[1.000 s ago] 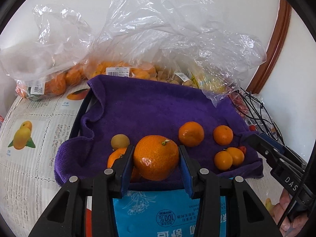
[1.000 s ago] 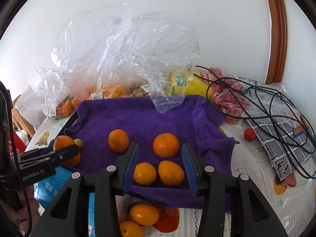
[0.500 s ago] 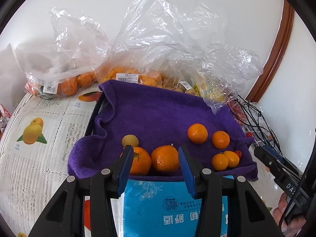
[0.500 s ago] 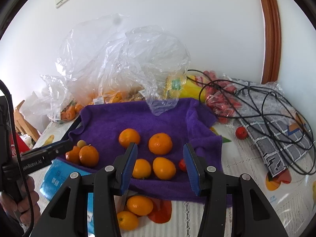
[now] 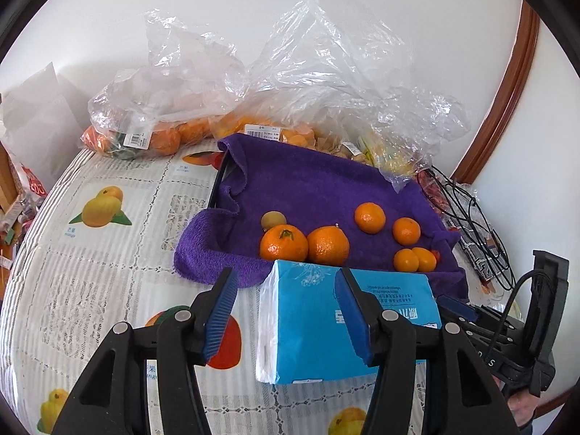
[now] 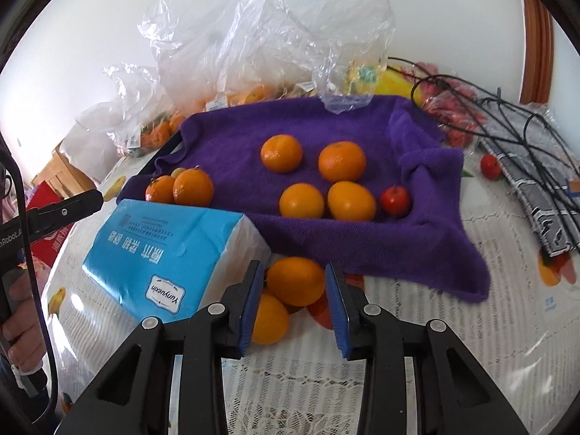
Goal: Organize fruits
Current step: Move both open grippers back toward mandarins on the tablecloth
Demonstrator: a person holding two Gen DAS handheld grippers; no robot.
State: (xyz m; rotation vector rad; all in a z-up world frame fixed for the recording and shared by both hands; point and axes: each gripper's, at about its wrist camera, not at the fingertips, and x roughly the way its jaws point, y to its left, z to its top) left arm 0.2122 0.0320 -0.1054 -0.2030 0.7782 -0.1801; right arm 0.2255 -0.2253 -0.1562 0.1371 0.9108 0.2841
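A purple towel (image 5: 326, 188) (image 6: 326, 123) lies over a tray and carries several oranges. Two large oranges (image 5: 328, 245) (image 6: 193, 186) sit at its near left edge beside a small yellowish fruit (image 5: 273, 219). My left gripper (image 5: 286, 290) is open and empty, drawn back above a blue tissue pack (image 5: 344, 322). My right gripper (image 6: 291, 286) is open, its fingers on either side of an orange (image 6: 295, 281) on the tablecloth in front of the towel; a second orange (image 6: 270, 319) lies just below it.
Clear plastic bags of oranges (image 5: 163, 134) stand behind the towel by the wall. The blue tissue pack (image 6: 174, 253) lies left of my right gripper. Black cables (image 6: 507, 108) and a small red fruit (image 6: 491, 165) lie at the right. A small red fruit (image 6: 395, 199) sits on the towel.
My left gripper let go of the large orange on the towel's near edge and pulled back. My right gripper dropped toward the two oranges on the tablecloth.
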